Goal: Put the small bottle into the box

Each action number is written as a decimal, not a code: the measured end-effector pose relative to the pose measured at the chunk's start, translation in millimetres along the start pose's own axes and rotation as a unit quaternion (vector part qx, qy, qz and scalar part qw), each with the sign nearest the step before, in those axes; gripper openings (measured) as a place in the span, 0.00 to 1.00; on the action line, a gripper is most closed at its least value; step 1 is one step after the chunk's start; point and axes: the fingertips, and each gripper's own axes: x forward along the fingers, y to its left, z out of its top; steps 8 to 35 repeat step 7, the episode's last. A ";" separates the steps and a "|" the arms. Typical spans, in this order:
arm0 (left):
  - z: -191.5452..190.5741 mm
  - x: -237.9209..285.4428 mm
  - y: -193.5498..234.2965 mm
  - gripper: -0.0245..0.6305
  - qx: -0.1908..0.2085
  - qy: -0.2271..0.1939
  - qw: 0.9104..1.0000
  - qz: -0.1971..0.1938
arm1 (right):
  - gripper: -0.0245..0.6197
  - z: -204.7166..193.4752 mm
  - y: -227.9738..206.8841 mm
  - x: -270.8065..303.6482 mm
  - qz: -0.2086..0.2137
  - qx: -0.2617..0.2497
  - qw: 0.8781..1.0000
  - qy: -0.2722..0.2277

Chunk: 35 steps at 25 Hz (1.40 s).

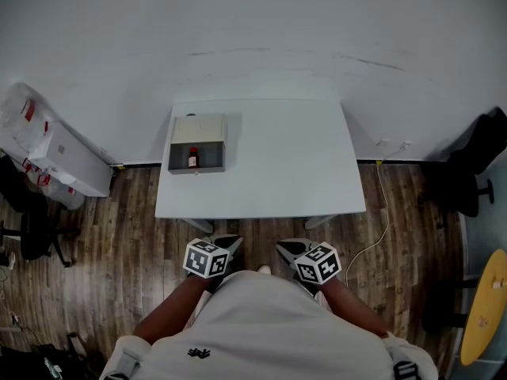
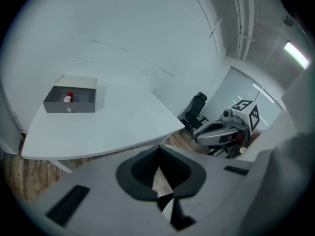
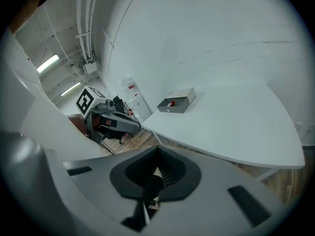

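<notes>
Head view: a shallow grey box, partly covered at its far end, sits on the far-left corner of the white rectangular worktop. The small red-capped bottle is already inside the box's open near half. It is too small here to say whether it stands or lies. The left tool and right tool are held close to the person's body, off the near edge of the worktop and well apart from the box.

Left gripper view: the left tool has its jaws together with nothing between them. The box lies ahead and to the left, with the bottle in it, its long axis seemingly running front to back.

Right gripper view: the right tool is likewise closed and empty. The box and bottle are further off, across the worktop.

Judgement: the left tool is the nearer one. The placement appears complete, so no further reach seems required.
</notes>
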 end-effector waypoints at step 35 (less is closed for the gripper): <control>7.9 0.1 16.9 0.05 -0.005 -0.005 1.000 0.002 | 0.05 10.2 -5.0 10.6 -0.002 -0.001 1.000 -0.002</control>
